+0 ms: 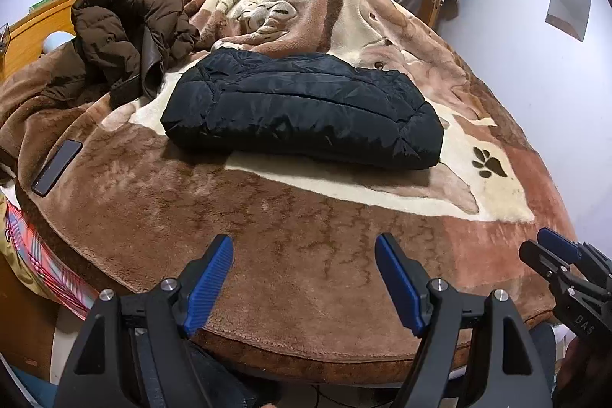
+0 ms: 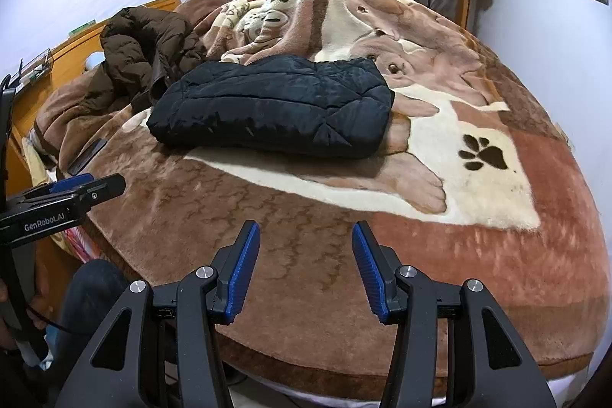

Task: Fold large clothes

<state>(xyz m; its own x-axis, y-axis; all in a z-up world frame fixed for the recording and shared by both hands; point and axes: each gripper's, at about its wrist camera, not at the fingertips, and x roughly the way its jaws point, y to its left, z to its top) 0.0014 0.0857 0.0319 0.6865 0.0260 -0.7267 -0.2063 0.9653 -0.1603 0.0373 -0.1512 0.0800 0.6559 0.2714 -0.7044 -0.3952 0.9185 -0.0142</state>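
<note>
On the blanket [image 1: 306, 247], a folded black jacket [image 1: 302, 109], both tongs empty.

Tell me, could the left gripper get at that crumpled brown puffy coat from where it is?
Probably yes, though not yet. The left gripper hangs open over the near edge of the bed, and the crumpled brown puffy coat lies far back on the left. Only bare brown plush blanket lies between; the folded dark navy quilted jacket sits beside that path.

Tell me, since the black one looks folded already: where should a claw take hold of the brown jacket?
The brown jacket lies crumpled at the far left, behind the folded black jacket. Probably best to grip the dark flap hanging at its near edge, which sticks out free of the bulk, coming from the left around the black jacket with the empty left claw.
</note>
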